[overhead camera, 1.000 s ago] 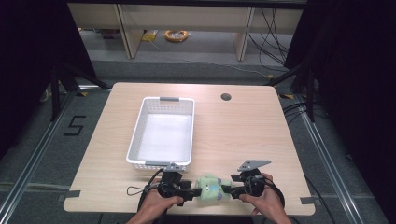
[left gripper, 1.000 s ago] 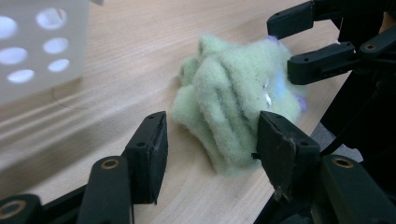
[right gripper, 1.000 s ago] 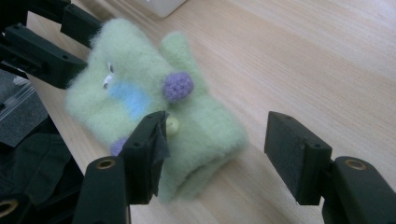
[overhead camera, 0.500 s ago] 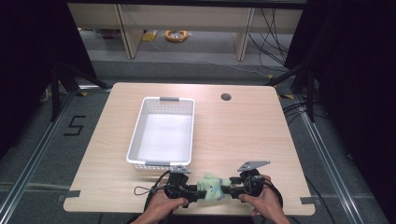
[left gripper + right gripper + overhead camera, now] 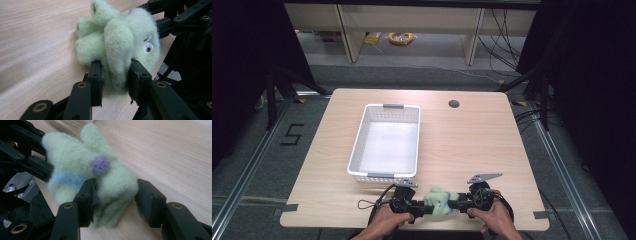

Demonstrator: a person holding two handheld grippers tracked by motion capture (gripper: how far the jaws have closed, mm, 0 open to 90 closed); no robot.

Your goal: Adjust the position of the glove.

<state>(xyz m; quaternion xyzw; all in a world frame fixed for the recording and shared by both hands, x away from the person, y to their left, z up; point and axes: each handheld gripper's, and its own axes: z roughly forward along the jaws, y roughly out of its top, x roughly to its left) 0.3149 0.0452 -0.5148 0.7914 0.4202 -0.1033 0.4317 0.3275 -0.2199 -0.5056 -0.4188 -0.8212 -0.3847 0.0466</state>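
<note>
Nearer the table's (image 5: 492, 150) front edge now, both grippers' fingers (image 5: 96, 77) clamp the plush toy (image 5: 438, 200).

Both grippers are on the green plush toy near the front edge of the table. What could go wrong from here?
1. The left gripper pinches only a fold of the green plush toy; soft fleece could slip out on lifting.
2. The right gripper holds the other end, so pulling apart may stretch or tear it.
3. The toy sits near the table front edge; a dropped toy may fall off, short of the white basket.
</note>
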